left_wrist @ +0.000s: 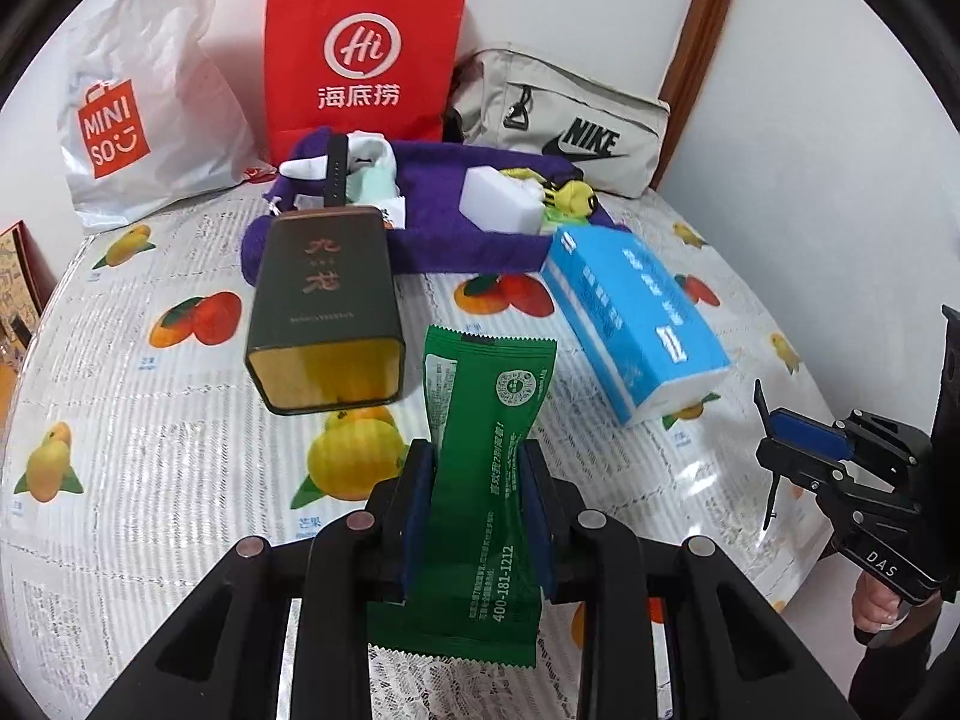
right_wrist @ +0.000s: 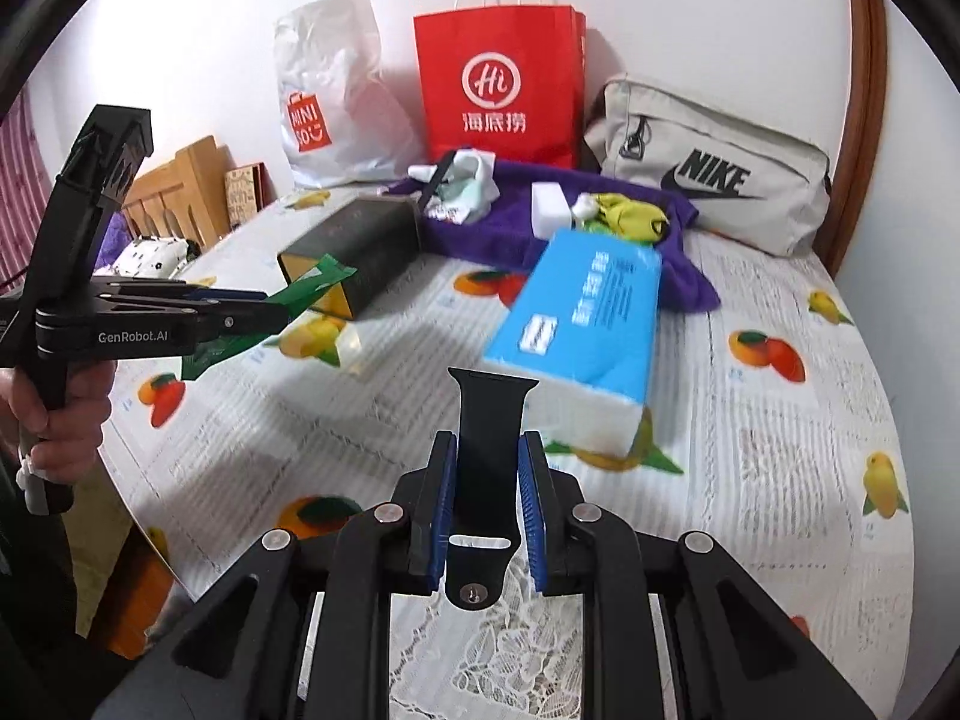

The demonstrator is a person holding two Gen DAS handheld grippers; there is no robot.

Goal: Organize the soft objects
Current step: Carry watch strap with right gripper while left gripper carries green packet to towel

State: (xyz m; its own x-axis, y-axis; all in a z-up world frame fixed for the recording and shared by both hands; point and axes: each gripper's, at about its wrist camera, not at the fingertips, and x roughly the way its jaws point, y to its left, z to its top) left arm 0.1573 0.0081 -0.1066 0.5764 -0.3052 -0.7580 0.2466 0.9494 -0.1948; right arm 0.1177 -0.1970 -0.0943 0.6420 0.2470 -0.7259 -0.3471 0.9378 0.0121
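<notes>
My left gripper [left_wrist: 478, 457] is shut on a green foil packet [left_wrist: 480, 480], held above the fruit-print tablecloth [left_wrist: 150, 480]; from the right wrist view that gripper [right_wrist: 282, 306] shows at the left with the green packet [right_wrist: 312, 288]. My right gripper [right_wrist: 489, 450] is shut on a black watch strap [right_wrist: 487, 438], lifted over the table; in the left wrist view that gripper [left_wrist: 771, 450] is at the right edge. A blue tissue pack [left_wrist: 636, 318] lies ahead. On a purple towel [left_wrist: 432, 228] sit a white sponge block [left_wrist: 498, 201], yellow-green cloth [left_wrist: 576, 198] and another black strap [left_wrist: 336, 177].
A dark tea tin [left_wrist: 327, 312] lies on its side, mouth toward me. Against the wall stand a red paper bag [left_wrist: 366, 54], a white Miniso bag [left_wrist: 138, 102] and a grey Nike pouch [left_wrist: 570, 126]. A wooden chair back [right_wrist: 174, 192] is beyond the table's left edge.
</notes>
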